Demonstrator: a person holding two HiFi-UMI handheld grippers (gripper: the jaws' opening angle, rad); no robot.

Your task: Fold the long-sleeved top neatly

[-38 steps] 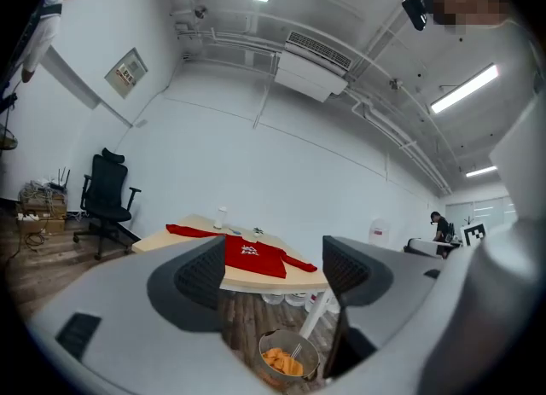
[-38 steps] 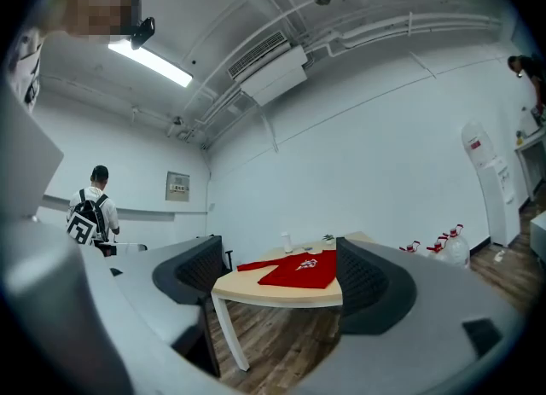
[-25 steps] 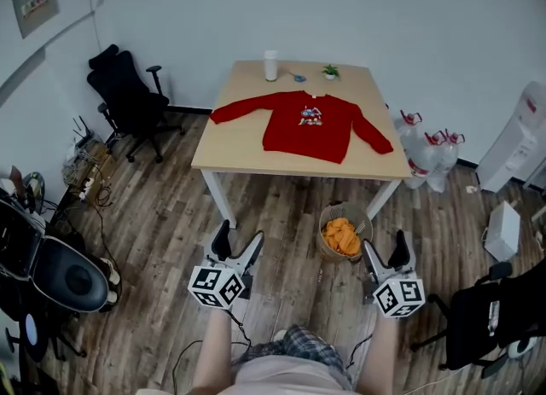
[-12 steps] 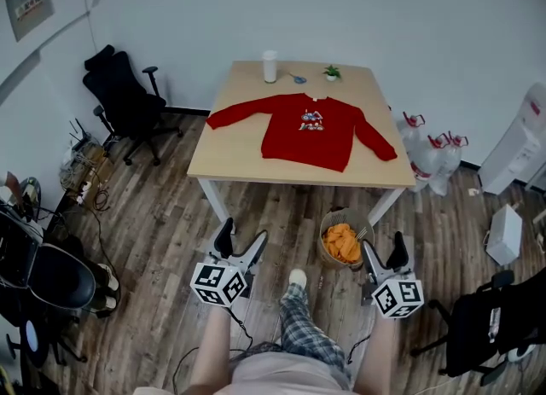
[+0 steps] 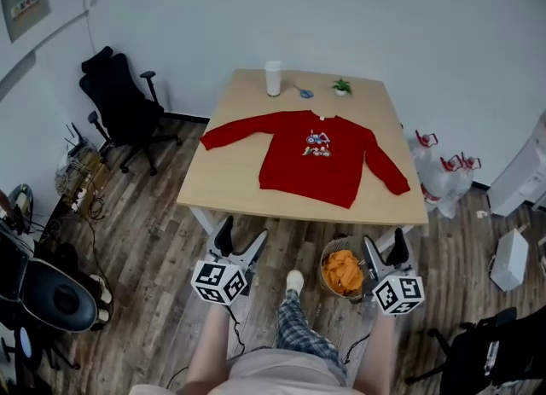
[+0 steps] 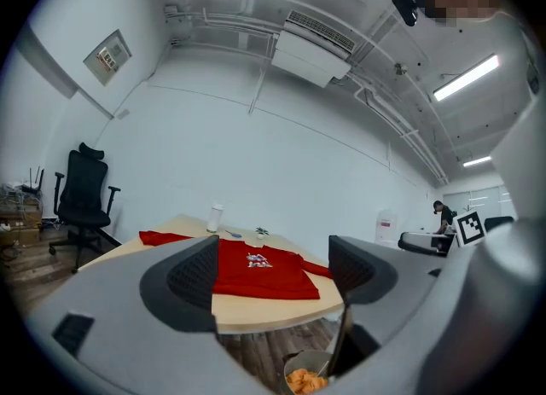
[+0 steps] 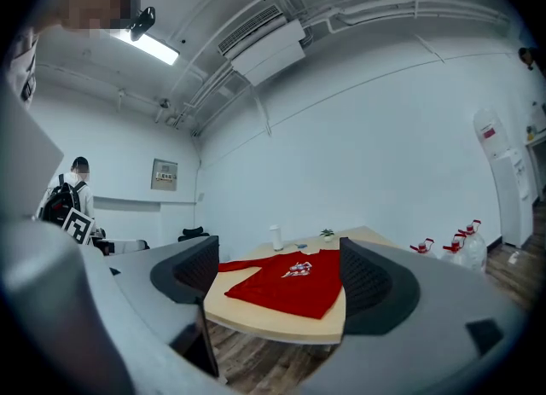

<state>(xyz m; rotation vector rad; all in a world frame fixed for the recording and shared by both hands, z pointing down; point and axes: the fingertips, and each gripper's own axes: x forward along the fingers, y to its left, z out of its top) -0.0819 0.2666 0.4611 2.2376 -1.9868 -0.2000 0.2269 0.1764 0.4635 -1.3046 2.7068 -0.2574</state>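
A red long-sleeved top (image 5: 313, 153) with a small printed picture on the chest lies spread flat on the wooden table (image 5: 222, 190), both sleeves stretched out to the sides. It also shows as the red top (image 6: 258, 267) in the left gripper view and the red top (image 7: 294, 283) in the right gripper view. My left gripper (image 5: 241, 241) and right gripper (image 5: 383, 250) are held over the floor, short of the table's near edge. Both stand open and hold nothing.
On the table's far edge stand a white cup (image 5: 273, 78), a small potted plant (image 5: 342, 87) and a small blue object (image 5: 305, 92). A basket of orange things (image 5: 344, 270) sits on the floor under the near edge. A black office chair (image 5: 118, 103) stands left, water bottles (image 5: 444, 176) right.
The person has stepped toward the table: it and the top look nearer and larger. One leg is now forward. Both grippers stay open and level.
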